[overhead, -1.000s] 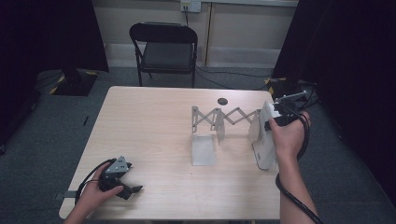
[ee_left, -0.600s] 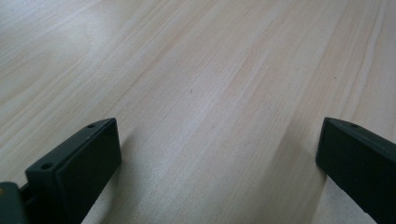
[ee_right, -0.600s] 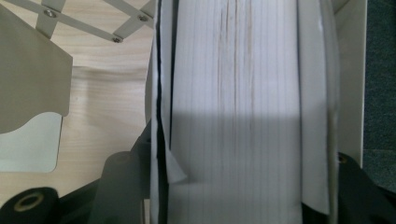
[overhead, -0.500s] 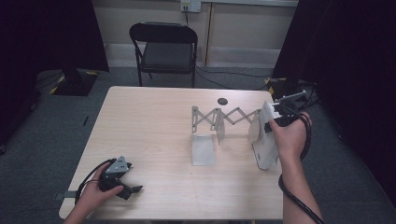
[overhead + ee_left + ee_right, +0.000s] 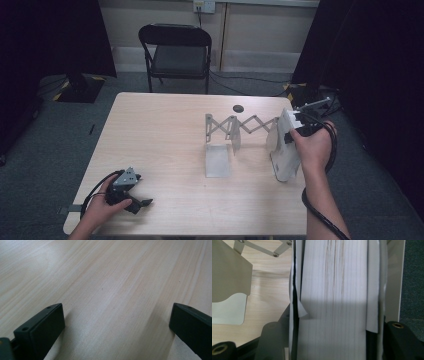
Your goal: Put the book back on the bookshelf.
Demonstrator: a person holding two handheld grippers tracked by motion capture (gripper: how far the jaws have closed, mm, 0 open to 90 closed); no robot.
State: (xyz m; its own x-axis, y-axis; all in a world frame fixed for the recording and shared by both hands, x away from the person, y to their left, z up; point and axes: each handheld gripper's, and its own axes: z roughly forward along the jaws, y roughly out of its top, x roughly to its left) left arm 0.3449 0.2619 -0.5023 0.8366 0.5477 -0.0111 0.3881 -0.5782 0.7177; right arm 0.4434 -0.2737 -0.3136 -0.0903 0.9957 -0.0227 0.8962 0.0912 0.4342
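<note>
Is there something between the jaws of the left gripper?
No, in the left gripper view the jaws of the left gripper stand wide apart with bare wooden table between them.

Count of items on and around the table

One table. One folding chair stands beyond its far edge. On the table: one expanding bookend rack with three upright plates visible, one book standing at the rack's right end, and one small dark round spot near the far edge. Two handheld grippers: the left gripper at the near left corner, the right gripper at the book. Two hands. One wall outlet behind the chair.
</note>
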